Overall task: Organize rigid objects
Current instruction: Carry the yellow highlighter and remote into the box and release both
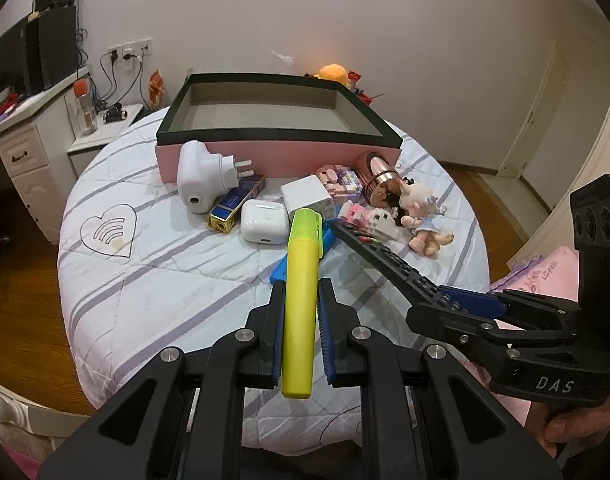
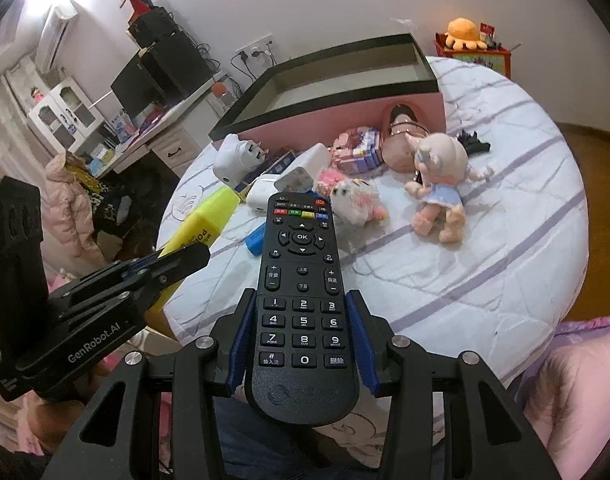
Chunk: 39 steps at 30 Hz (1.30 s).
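A yellow highlighter (image 1: 301, 300) was clamped in the left gripper (image 1: 301, 292) and a remote (image 2: 303, 300) in the right gripper (image 2: 303, 320), both held above the bed (image 1: 145, 280), apparently short of the box (image 1: 279, 136).

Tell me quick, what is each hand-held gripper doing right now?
Left hand-held gripper: closed on the highlighter.
Right hand-held gripper: closed on the remote.
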Each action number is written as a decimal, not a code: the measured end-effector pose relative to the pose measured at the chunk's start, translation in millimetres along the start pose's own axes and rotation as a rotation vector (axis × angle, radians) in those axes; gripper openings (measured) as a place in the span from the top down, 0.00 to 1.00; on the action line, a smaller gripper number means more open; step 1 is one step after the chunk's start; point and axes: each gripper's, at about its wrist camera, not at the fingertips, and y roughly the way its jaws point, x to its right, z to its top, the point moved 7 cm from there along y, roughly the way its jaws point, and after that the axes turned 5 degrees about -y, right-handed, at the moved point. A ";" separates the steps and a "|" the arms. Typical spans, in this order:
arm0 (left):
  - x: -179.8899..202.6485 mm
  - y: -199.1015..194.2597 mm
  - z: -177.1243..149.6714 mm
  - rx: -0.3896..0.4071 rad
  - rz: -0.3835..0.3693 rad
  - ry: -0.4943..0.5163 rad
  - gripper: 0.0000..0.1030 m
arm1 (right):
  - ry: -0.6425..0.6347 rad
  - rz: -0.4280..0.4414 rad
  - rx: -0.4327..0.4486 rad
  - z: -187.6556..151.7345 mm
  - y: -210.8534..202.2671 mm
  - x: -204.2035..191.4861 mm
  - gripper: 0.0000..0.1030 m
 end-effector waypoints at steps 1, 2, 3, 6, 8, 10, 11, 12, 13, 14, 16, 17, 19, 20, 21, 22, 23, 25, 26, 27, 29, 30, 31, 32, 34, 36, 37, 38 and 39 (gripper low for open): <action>0.4 -0.6 1.1 0.003 0.001 0.000 0.86 | -0.005 -0.007 0.002 0.8 0.2 -1.0 0.56; 0.5 -1.0 2.4 0.004 0.002 -0.001 0.86 | -0.009 -0.006 0.004 2.0 -0.1 -2.5 0.56; 0.8 -1.8 4.7 0.007 0.003 0.000 0.86 | -0.012 -0.002 0.006 3.5 -0.6 -3.9 0.56; -0.2 -3.3 14.2 0.014 0.007 -0.002 0.86 | -0.028 -0.013 0.017 11.3 -4.7 -8.1 0.56; -2.3 -3.3 23.5 0.019 0.013 -0.007 0.86 | -0.035 -0.010 0.025 18.1 -7.7 -10.3 0.56; -4.4 -3.4 35.8 0.025 0.019 -0.011 0.86 | -0.047 -0.020 0.035 27.5 -10.7 -11.7 0.56; -5.2 -3.2 41.6 0.028 0.023 -0.011 0.86 | -0.050 -0.021 0.042 35.5 -12.6 -12.0 0.56; -6.1 -2.7 47.1 0.030 0.028 -0.011 0.86 | -0.053 -0.022 0.046 40.8 -13.7 -12.1 0.56; -6.7 -1.6 53.9 0.030 0.033 -0.013 0.86 | -0.057 -0.031 0.052 49.3 -14.9 -11.4 0.56; -7.0 -0.1 62.1 0.032 0.034 -0.012 0.86 | -0.062 -0.040 0.057 57.1 -15.9 -10.6 0.56; -7.5 3.7 78.0 0.036 0.041 -0.011 0.86 | -0.065 -0.044 0.063 71.3 -15.8 -8.2 0.56; -7.9 6.3 85.2 0.037 0.041 -0.011 0.86 | -0.067 -0.049 0.067 79.8 -15.3 -7.6 0.56; -9.7 13.5 104.2 0.038 0.039 -0.015 0.86 | -0.078 -0.066 0.073 100.1 -11.9 -4.8 0.56; -11.0 17.4 112.2 0.039 0.040 -0.017 0.86 | -0.081 -0.071 0.074 107.5 -9.5 -3.3 0.56; -12.1 22.1 120.3 0.038 0.040 -0.018 0.86 | -0.086 -0.079 0.076 118.1 -6.5 -0.5 0.56; -14.0 29.8 132.1 0.036 0.041 -0.020 0.86 | -0.089 -0.087 0.077 126.7 -3.4 1.8 0.56; -15.3 35.6 140.7 0.035 0.041 -0.020 0.86 | -0.090 -0.095 0.078 136.3 0.5 4.7 0.56; -18.4 48.2 156.3 0.031 0.044 -0.020 0.86 | -0.094 -0.105 0.078 156.2 9.0 11.8 0.56; -20.7 56.9 166.0 0.028 0.044 -0.022 0.86 | -0.095 -0.112 0.079 161.4 12.2 14.7 0.56; -22.2 61.8 171.1 0.026 0.044 -0.023 0.86 | -0.096 -0.122 0.078 169.5 17.0 18.7 0.56; -27.3 77.6 184.5 0.017 0.046 -0.028 0.86 | -0.100 -0.142 0.072 185.3 28.3 28.0 0.56; -30.0 83.8 188.6 0.012 0.047 -0.030 0.86 | -0.100 -0.150 0.067 190.8 32.9 31.8 0.56; -32.8 91.7 193.3 0.005 0.049 -0.034 0.86 | -0.099 -0.159 0.060 196.3 38.7 36.8 0.56; -35.8 100.6 197.6 -0.005 0.050 -0.040 0.86 | -0.099 -0.168 0.047 201.8 46.1 42.3 0.56; -39.3 116.0 202.9 -0.026 0.049 -0.051 0.86 | -0.101 -0.179 0.030 206.4 54.6 48.1 0.56; -40.4 128.0 204.3 -0.044 0.050 -0.056 0.86 | -0.101 -0.190 0.008 210.4 66.9 55.7 0.56; -41.4 134.8 204.7 -0.057 0.050 -0.059 0.86 | -0.100 -0.192 0.000 210.6 70.5 58.9 0.56; -42.4 140.2 203.4 -0.066 0.051 -0.061 0.86 | -0.098 -0.195 -0.013 211.7 76.9 62.2 0.56; -43.7 146.2 203.3 -0.076 0.055 -0.063 0.86 | -0.098 -0.199 -0.022 213.1 81.3 64.0 0.56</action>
